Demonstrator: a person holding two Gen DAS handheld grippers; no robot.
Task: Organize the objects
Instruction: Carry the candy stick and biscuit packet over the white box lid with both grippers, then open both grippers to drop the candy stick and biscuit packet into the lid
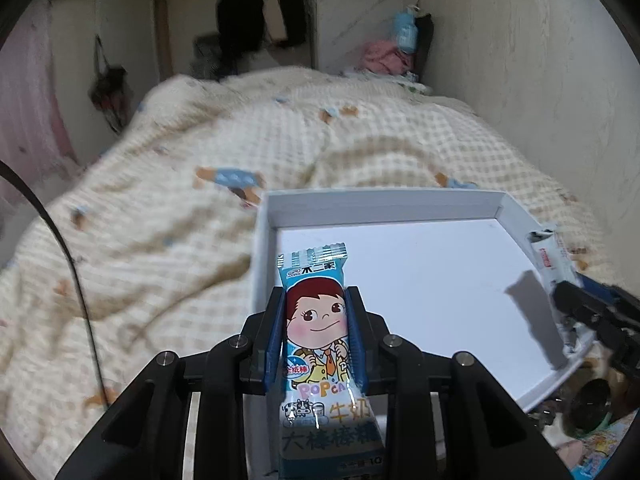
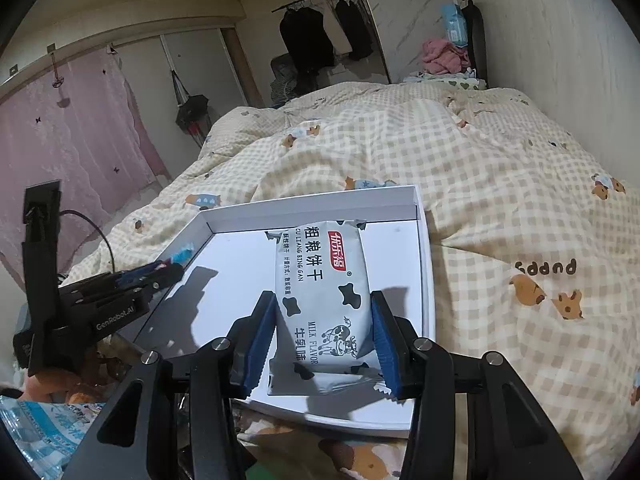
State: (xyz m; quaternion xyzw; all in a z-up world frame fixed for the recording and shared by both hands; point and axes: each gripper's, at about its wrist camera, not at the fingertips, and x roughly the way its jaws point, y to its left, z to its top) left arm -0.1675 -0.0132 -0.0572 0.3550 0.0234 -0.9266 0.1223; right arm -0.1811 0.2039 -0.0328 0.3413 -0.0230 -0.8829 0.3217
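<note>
**Two snack packets held over a white tray on the bed**

Bedroom setting: checked quilt (image 2: pixel 500 184) with puppy prints covers the bed; pink curtain (image 2: pixel 60 128) far left, dark clothes on a rail (image 2: pixel 316 32) at the far wall.

White tray (image 2: pixel 425 264) sits on the quilt, near side, shallow walls, floor bare.

Left gripper (image 1: pixel 316 328): fingers clamped on the sides of a blue lollipop packet (image 1: pixel 316 320) printed with a cartoon girl. Packet stands upright, over the tray's left near edge.

Right gripper (image 2: pixel 324 332): blue pads pressed against both sides of a cow-spotted milk biscuit packet (image 2: pixel 324 292). Packet is held lengthwise over the tray's right half. Whether it touches the tray floor cannot be told.
</note>
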